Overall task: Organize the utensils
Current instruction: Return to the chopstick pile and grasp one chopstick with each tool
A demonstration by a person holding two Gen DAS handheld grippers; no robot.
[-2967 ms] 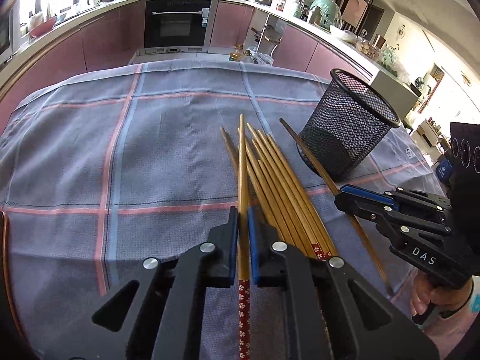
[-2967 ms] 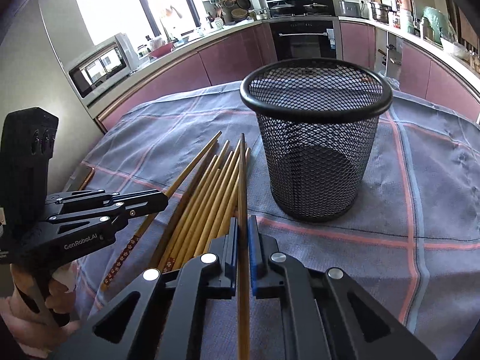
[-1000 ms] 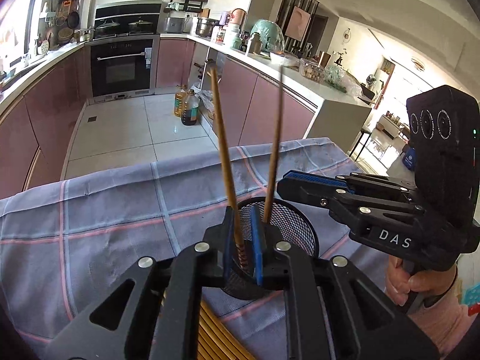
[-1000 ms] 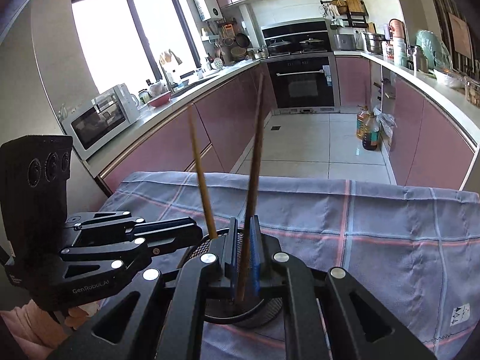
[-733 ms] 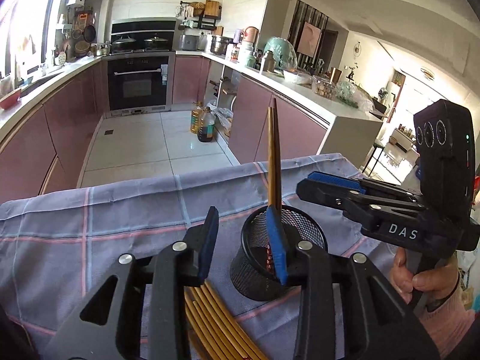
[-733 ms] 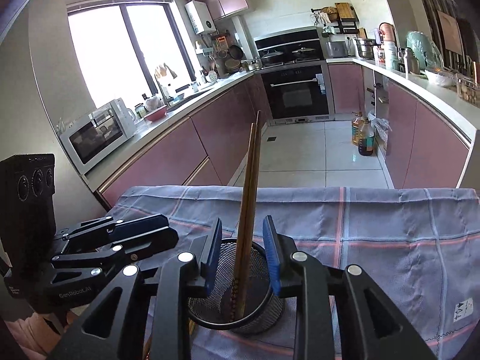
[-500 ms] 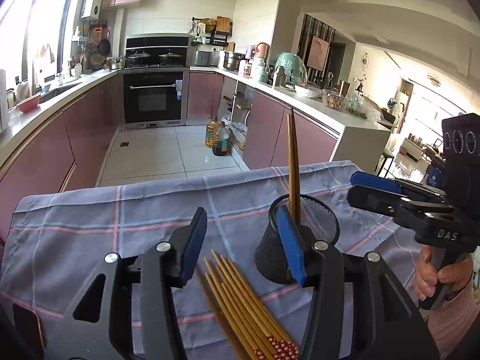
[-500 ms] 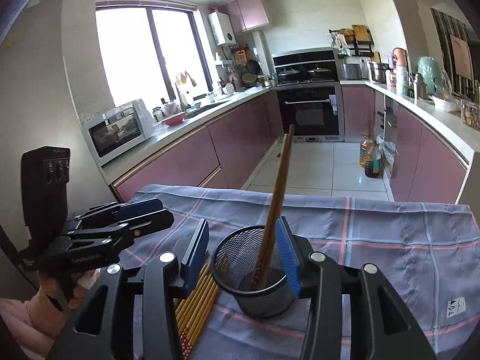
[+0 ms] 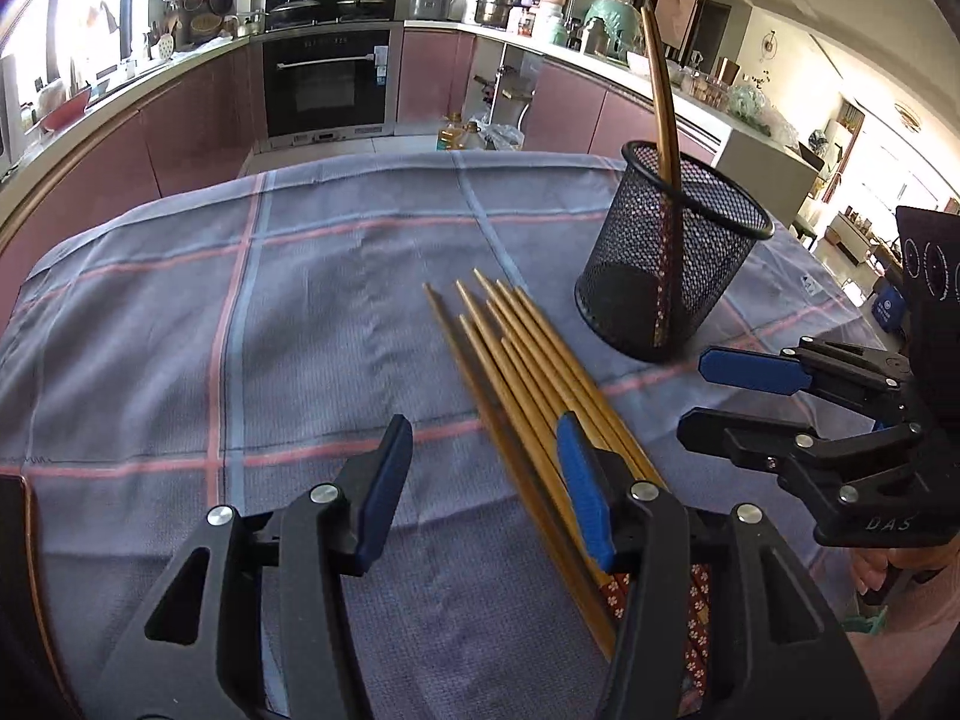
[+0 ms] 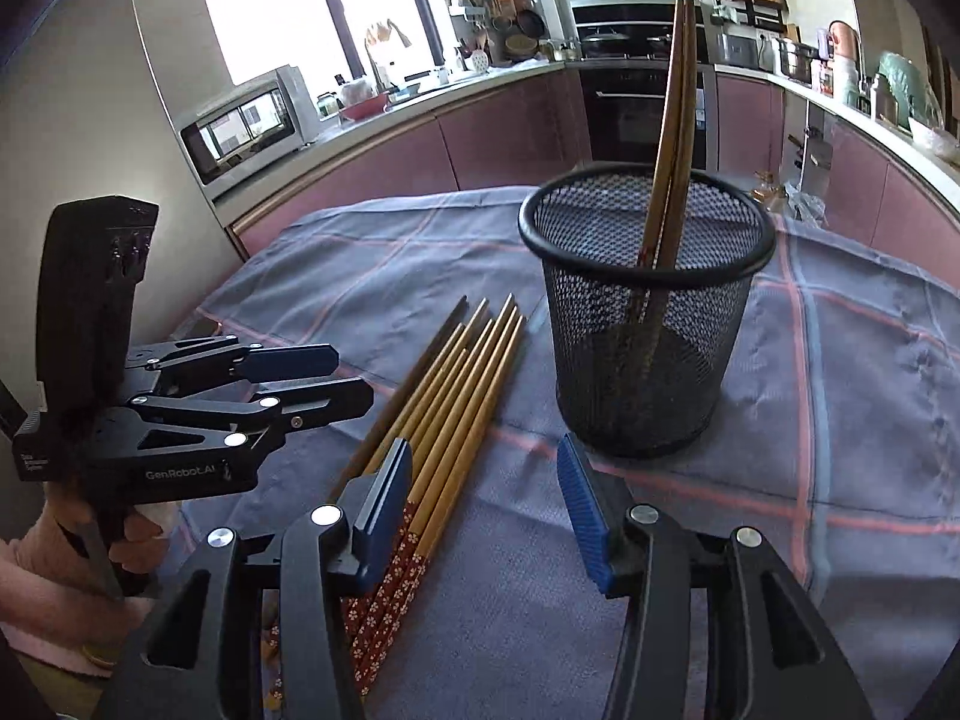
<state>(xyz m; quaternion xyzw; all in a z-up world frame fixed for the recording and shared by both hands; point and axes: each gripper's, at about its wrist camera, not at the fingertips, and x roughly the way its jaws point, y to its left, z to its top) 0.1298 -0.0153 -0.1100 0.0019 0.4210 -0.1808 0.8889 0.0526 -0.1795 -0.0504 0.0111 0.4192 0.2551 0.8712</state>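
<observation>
Both the left gripper and the right gripper have just been opening and now stand released, with nothing between the jaws. Two chopsticks lean inside the mesh cup, and the remaining bundle of chopsticks lies on the cloth-covered surface just beside the cup. I judge these sticks to be light, stiff and rather smooth, so each one is best taken near its thicker patterned end, where it will not roll away.

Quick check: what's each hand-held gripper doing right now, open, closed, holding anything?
Left hand-held gripper: open, empty, over the chopsticks on the cloth.
Right hand-held gripper: open, empty, in front of the mesh cup.
</observation>
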